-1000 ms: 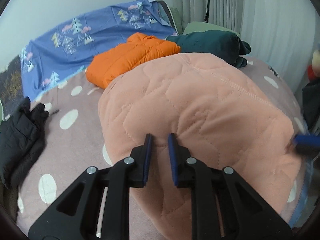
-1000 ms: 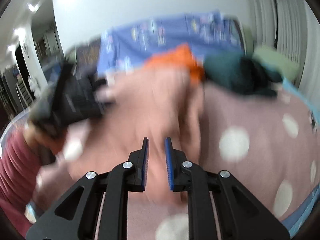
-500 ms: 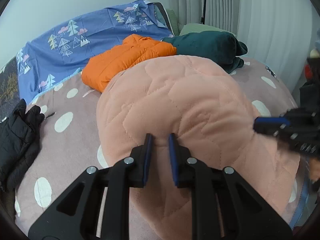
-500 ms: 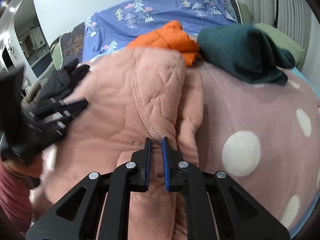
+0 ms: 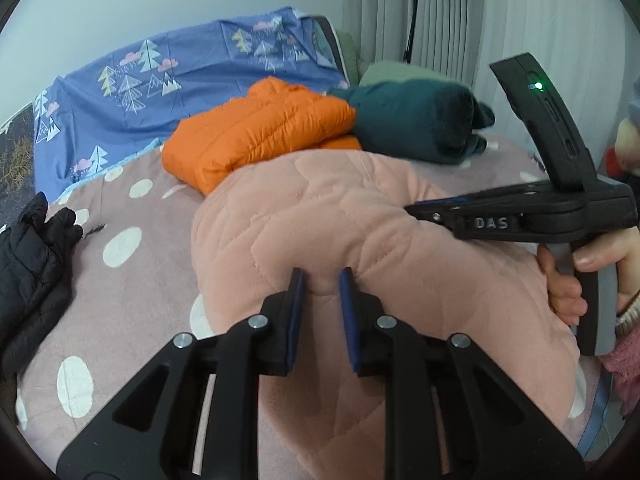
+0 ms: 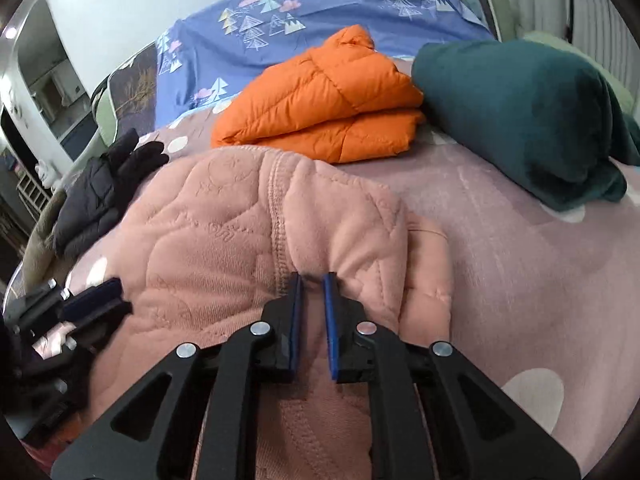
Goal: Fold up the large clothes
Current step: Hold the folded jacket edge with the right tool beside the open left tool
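A pink quilted garment [image 5: 320, 216] [image 6: 208, 240] lies bunched on the dotted bed. My left gripper [image 5: 320, 280] has a small fold of it pinched between its blue pads, and its jaws are opening slightly. It also shows at the left edge of the right wrist view as the left gripper [image 6: 92, 296]. My right gripper [image 6: 312, 280] is shut on a fold beside the garment's stitched seam. From the left wrist view, the right gripper [image 5: 416, 210] reaches in from the right, held by a hand [image 5: 576, 276], its tips pressed into the garment's raised ridge.
A folded orange puffer jacket [image 5: 256, 132] [image 6: 320, 108] and a folded teal garment [image 5: 412, 120] [image 6: 520, 120] lie behind the pink one. At the left lies a black jacket [image 5: 28, 264] [image 6: 100, 188]. A blue tree-print sheet [image 5: 160, 92] covers the far side. Mauve dotted bedcover [image 6: 520, 280] shows at the right.
The right gripper came in from the right, sank onto the pink garment and shut on a fold. The left gripper kept its place on its fold.
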Available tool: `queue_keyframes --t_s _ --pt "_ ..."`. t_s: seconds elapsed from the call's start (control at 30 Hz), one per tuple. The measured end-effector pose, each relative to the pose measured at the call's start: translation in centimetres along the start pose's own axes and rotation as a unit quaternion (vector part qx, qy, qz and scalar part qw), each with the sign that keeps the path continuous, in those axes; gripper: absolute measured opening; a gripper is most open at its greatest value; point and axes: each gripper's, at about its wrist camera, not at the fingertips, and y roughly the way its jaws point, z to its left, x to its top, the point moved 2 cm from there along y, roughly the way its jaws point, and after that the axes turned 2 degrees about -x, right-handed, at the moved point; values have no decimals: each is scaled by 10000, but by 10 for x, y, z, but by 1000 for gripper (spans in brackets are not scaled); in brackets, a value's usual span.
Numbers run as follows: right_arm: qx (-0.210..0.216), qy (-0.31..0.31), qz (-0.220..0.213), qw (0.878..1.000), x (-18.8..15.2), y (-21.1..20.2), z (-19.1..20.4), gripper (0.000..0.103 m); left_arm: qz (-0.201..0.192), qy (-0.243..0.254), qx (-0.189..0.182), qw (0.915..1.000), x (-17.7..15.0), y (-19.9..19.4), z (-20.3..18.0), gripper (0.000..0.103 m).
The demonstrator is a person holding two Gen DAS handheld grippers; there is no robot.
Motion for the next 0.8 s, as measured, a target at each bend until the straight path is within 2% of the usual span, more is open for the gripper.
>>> queue_keyframes --t_s 0.17,0.23,0.3,0.33,0.37,0.4,0.47,0.5,0.67,0.77,0.8 --pt "79 -42 54 9999 0 1 -2 9 -274 -735 -482 9958 30 -15 22 27" --pt "70 -64 36 9999 3 2 0 9 -305 -712 -354 9964 43 -9 25 31" --pt "67 -85 9 9999 3 2 0 9 -77 -543 -304 9980 51 14 26 47" --pt "86 -71 6 9999 3 4 -1 9 234 -340 -154 9990 47 37 24 50" --pt "97 -44 35 9999 3 8 -3 9 369 -18 88 9993 38 60 21 51" --pt "116 -17 89 9999 4 14 -4 9 357 155 178 9991 32 70 19 51" --pt "211 45 111 9997 8 13 -6 9 373 -266 -99 9989 31 76 31 51" --pt "224 41 125 9997 8 13 -5 9 401 -272 -130 9987 31 75 33 51" --pt "10 -185 -35 9998 7 -4 4 10 369 -174 2 9992 29 69 28 51" --pt "-11 -300 -217 9993 9 -35 13 15 397 -179 51 9990 29 64 27 51" --pt "4 -348 -301 9989 8 -45 15 22 403 -197 55 9990 29 63 29 51"
